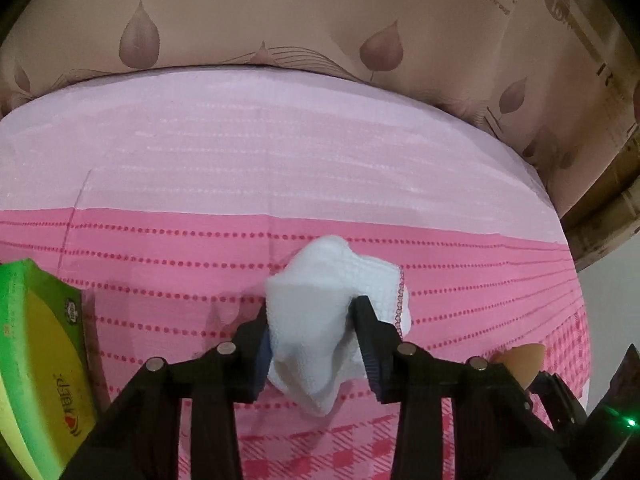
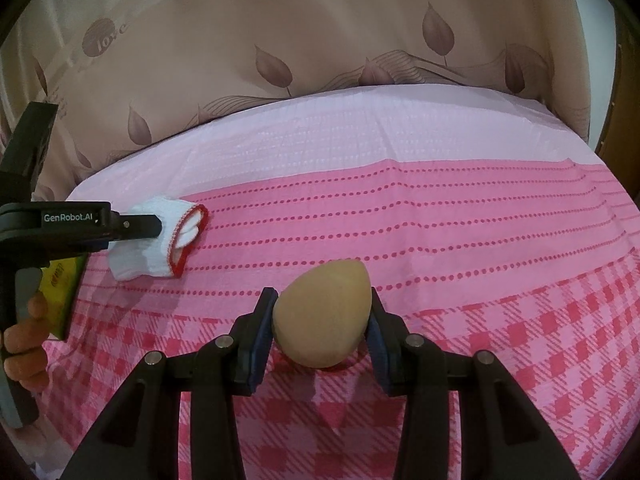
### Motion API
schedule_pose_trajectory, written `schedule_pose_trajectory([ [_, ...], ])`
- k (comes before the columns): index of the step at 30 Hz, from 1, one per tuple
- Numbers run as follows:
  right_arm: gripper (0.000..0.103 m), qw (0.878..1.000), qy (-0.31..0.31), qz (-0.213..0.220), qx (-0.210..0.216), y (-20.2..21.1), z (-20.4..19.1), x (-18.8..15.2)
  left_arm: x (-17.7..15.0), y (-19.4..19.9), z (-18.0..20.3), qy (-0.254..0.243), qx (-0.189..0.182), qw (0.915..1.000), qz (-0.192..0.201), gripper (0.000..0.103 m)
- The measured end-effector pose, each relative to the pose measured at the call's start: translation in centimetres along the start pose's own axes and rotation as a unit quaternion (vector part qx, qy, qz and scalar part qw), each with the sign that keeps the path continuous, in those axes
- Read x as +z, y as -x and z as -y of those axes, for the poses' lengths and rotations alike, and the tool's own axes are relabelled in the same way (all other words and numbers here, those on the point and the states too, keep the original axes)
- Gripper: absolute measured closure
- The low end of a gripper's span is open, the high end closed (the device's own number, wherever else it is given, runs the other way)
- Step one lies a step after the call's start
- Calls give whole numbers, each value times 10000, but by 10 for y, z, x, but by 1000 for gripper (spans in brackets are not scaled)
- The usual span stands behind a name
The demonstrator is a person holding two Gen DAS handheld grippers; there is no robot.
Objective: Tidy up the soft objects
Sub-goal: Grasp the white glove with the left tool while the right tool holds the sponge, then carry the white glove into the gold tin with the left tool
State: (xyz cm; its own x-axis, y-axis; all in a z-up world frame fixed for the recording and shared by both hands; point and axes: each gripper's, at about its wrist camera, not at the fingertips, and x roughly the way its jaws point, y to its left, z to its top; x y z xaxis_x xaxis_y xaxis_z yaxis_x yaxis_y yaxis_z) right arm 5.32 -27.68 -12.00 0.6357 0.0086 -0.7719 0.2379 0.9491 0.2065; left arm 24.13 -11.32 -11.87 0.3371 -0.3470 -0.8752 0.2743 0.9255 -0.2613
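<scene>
White glove (image 1: 320, 312) fills left jaws, hiding its fingers; right jaws clasp sponge (image 2: 324, 312)

The left gripper (image 2: 160, 226) has "GenRobot.AI" in white on its black side. The tan curtain (image 2: 320, 32) behind has a big "R", "love" in a round badge, plus small lines where only "passing through" is legible. The green-yellow box (image 1: 40, 360) carries a red logo, but it's unreadable.

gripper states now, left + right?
Left gripper: shut on the white glove.
Right gripper: shut on the beige sponge.
</scene>
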Motion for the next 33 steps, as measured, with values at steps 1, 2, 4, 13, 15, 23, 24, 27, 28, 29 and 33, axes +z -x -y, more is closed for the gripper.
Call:
schedule_pose_trajectory([
  [1, 64, 10000, -10, -3, 11, 0, 0, 0, -1, 2, 1, -11, 47, 10000, 13, 75],
  [2, 64, 10000, -10, -3, 13, 0, 0, 0, -1, 5, 2, -32, 59, 10000, 56, 75],
  [4, 64, 10000, -3, -5, 7, 0, 0, 0, -2, 11, 4, -35, 49, 9999, 83, 76],
  [13, 64, 10000, 37, -26, -31, -1, -3, 1, -14, 51, 8, -114, 266, 9986, 453, 76],
  [15, 64, 10000, 50, -32, -40, -2, -4, 1, -17, 62, 8, -136, 313, 9981, 516, 76],
  [23, 64, 10000, 60, -34, -64, -1, -5, 0, -42, 106, 9, -401, 444, 9956, 716, 76],
  [24, 64, 10000, 57, -32, -64, -1, -5, 0, -47, 113, 7, -419, 466, 9954, 731, 76],
  [27, 64, 9999, 64, -32, -72, -1, -5, 0, -57, 130, 2, -456, 557, 9944, 778, 76],
  [28, 64, 9999, 65, -31, -77, -1, -6, 0, -59, 136, 0, -457, 568, 9941, 799, 76],
  [29, 64, 9999, 66, -32, -80, -1, -6, 0, -62, 141, -2, -451, 565, 9940, 817, 76],
  [33, 64, 9999, 69, -30, -85, -2, -6, 0, -69, 166, -18, -351, 503, 9943, 871, 76],
])
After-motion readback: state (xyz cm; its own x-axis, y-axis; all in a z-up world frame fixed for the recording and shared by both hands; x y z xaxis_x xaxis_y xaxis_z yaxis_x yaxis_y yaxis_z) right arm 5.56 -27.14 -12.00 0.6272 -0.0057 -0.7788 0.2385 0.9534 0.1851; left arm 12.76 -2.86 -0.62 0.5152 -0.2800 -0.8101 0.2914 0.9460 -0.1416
